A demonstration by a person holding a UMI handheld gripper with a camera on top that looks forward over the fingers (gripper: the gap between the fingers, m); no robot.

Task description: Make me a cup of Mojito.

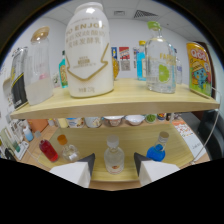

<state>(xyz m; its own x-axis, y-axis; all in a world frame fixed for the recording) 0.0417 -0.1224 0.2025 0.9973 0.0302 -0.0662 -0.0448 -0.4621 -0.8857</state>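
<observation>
Mojito stock, as I see it: gripper [113, 167] fingers spread wide, nothing held; small clear bottle [113, 156] on the lower shelf [130, 134] just ahead, between the tips; blue bottle [156, 150] and red bottle [48, 149] flanking; upper shelf beyond carries a big white jar [89, 50] (label partly legible) and a lime-marked clear bottle [160, 60].

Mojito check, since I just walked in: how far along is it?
Nothing looks done: no cup or mixed drink is in view. In hand: the gripper is empty, jaws open, aimed at a small clear bottle on the lower shelf, just ahead of them. Left: grasping it, fetching a cup, pouring and mixing.
</observation>
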